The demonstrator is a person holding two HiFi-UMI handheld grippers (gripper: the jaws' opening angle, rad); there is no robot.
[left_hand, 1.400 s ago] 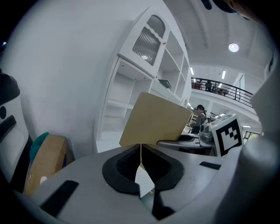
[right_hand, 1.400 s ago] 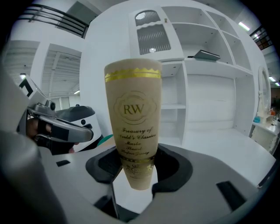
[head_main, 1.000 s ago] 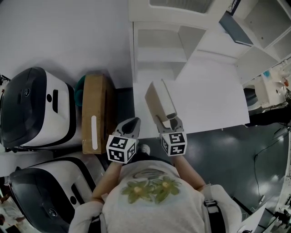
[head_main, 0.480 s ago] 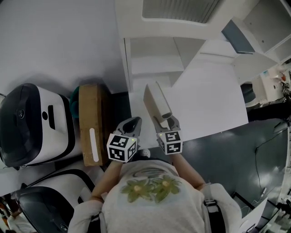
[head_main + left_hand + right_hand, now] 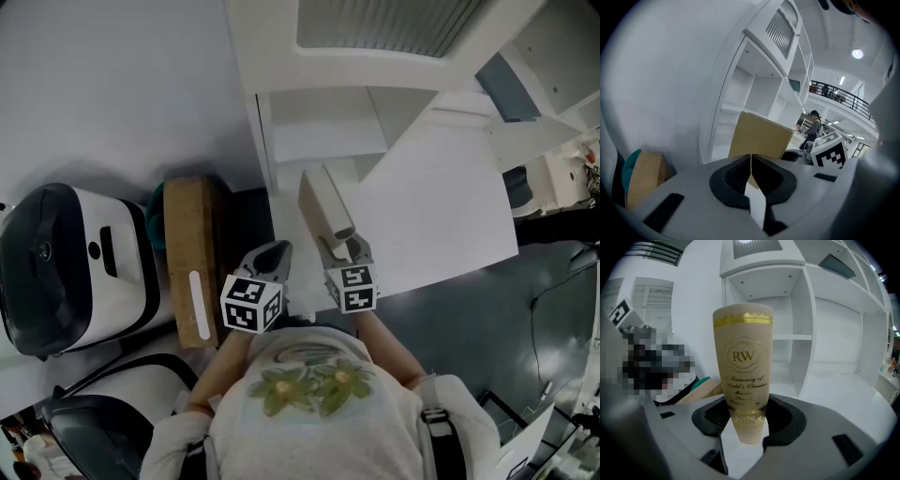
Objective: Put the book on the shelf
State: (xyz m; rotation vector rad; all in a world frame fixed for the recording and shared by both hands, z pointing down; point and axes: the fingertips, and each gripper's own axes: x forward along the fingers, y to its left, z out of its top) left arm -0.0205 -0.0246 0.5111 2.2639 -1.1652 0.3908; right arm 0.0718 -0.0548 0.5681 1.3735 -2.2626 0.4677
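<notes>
While right tongs [image 5: 746, 420] stay clamped on the book [image 5: 325, 202], low on its spine and upright over the white table [image 5: 441, 206], the shelf [image 5: 319, 141] fills more of the head view than a second ago; left tongs [image 5: 750, 173] closed, empty, alongside.

Left claw [image 5: 750, 169], jaws together, book [image 5: 761, 138] and shelf [image 5: 764, 56] beyond

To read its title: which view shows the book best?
The right gripper view: the book stands in the right claw, spine lettering facing the camera. Head view shows it from above; left gripper view, its plain cover.
</notes>
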